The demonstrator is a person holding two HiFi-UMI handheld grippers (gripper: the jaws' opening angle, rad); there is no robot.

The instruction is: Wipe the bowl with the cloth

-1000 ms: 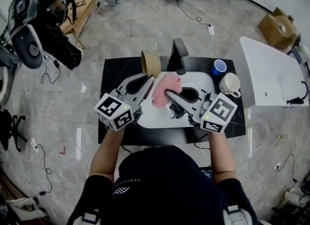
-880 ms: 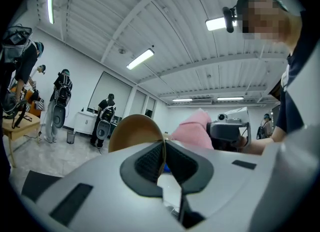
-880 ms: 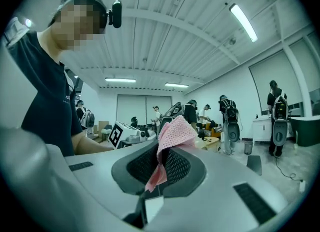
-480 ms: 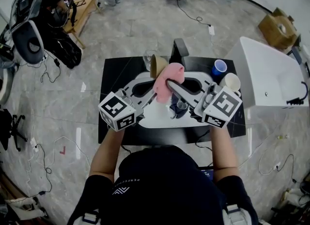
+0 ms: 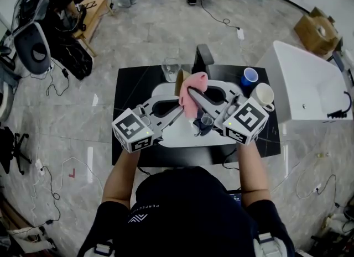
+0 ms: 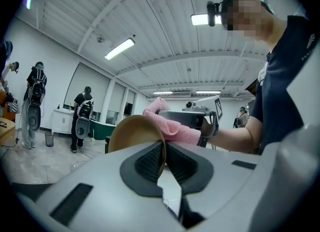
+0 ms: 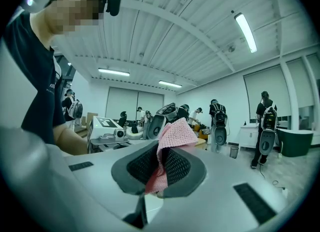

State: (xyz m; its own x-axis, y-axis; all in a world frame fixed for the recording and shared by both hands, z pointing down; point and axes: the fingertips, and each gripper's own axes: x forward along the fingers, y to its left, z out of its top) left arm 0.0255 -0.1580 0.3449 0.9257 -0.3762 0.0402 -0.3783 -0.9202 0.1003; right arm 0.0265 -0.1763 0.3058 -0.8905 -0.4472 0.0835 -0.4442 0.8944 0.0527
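Left gripper [image 6: 162, 163] clamped on the rim of the bowl [image 6: 131, 133], raised over the table [image 5: 128, 87]; right gripper [image 7: 161, 165] pinching the cloth [image 7: 175, 133], now pressed against the bowl, apart a second ago; wiping seemingly begun.

No wording is legible. White lettering on the back of the person's dark shirt [image 5: 182, 206] is too small to read. The left cube [image 5: 133, 130] and right cube [image 5: 245, 120] bear only black-and-white square patterns.
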